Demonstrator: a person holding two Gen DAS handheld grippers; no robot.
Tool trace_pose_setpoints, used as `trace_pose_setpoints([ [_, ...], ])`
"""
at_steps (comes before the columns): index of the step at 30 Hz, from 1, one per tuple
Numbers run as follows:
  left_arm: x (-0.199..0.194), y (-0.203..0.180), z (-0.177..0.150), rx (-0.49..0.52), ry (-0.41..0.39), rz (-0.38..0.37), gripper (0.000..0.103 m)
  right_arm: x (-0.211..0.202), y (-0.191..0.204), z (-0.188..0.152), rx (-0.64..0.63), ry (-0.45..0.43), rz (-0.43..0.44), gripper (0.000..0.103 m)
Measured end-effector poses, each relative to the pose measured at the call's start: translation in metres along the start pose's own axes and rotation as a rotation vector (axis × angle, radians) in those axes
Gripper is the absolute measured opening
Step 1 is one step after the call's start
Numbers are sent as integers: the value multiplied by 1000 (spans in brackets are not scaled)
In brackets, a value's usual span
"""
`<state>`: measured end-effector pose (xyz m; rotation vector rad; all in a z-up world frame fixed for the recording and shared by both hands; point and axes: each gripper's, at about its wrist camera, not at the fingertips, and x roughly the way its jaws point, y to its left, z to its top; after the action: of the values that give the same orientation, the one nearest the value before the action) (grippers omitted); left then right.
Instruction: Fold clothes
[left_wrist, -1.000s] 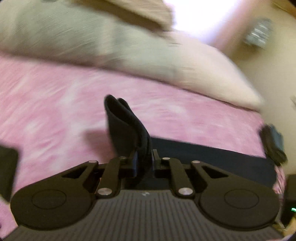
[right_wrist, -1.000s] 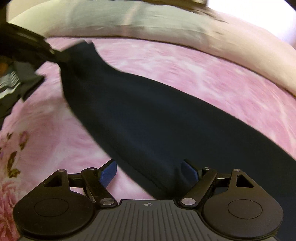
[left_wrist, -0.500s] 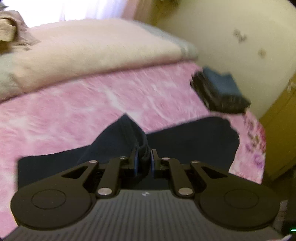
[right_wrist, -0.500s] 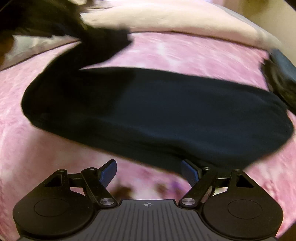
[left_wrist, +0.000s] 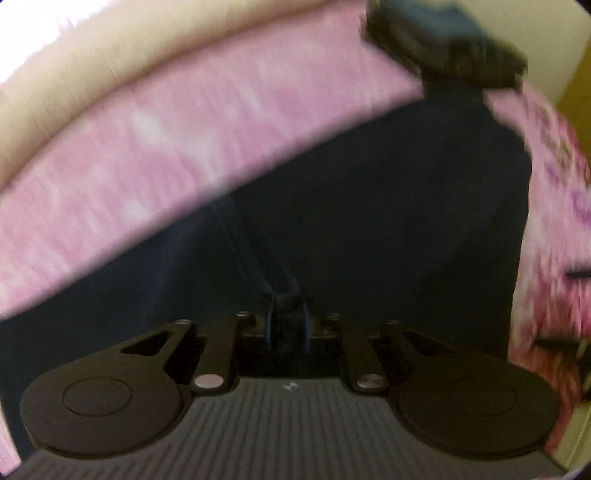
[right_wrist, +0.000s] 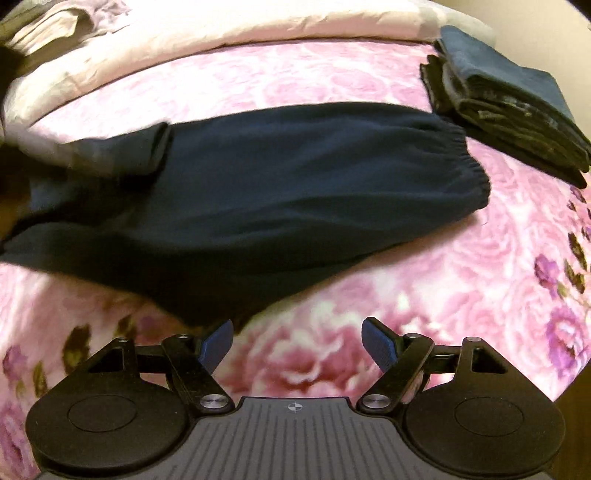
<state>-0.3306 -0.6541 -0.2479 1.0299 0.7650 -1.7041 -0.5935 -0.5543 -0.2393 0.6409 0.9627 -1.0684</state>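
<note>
Navy trousers (right_wrist: 295, 192) lie lengthwise across the pink floral bedspread (right_wrist: 406, 295), elastic waistband (right_wrist: 476, 166) to the right. One end is folded back over them at the left (right_wrist: 147, 151). My left gripper (left_wrist: 288, 325) hangs low over the same trousers (left_wrist: 369, 221) with a fold of the dark cloth still between its pads, and its jaws are opening. In the right wrist view, my right gripper (right_wrist: 297, 339) is open and holds nothing. It hovers over bare bedspread just in front of the trousers' near edge.
A stack of folded dark clothes (right_wrist: 509, 107) sits at the far right of the bed, just beyond the waistband, and also shows blurred in the left wrist view (left_wrist: 443, 44). A cream blanket (right_wrist: 221, 22) runs along the far side. The bed's edge falls away at the right (left_wrist: 576, 110).
My left gripper swept across the bed carrying the trouser end and came down over the garment, folding it. My right gripper swung toward the waistband end, staying open.
</note>
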Motion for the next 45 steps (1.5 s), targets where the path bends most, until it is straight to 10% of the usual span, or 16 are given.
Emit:
trace_pose_setpoints([
  [6, -41, 27, -16, -86, 1, -110, 30, 0, 4, 16, 18, -37, 39, 80],
  [15, -83, 182, -66, -295, -30, 127, 29, 9, 94, 60, -38, -116, 297, 80],
  [20, -64, 249, -72, -376, -44, 89, 25, 37, 152, 93, -98, -162, 398, 79],
  [32, -33, 286, -57, -336, -63, -14, 25, 83, 168, 88, -63, -66, 327, 80],
  [36, -69, 289, -61, -202, -89, 3, 34, 49, 191, 82, -127, -88, 298, 80],
  [45, -89, 246, -131, 573, -69, 125, 63, 31, 329, 35, -615, -204, 352, 102],
])
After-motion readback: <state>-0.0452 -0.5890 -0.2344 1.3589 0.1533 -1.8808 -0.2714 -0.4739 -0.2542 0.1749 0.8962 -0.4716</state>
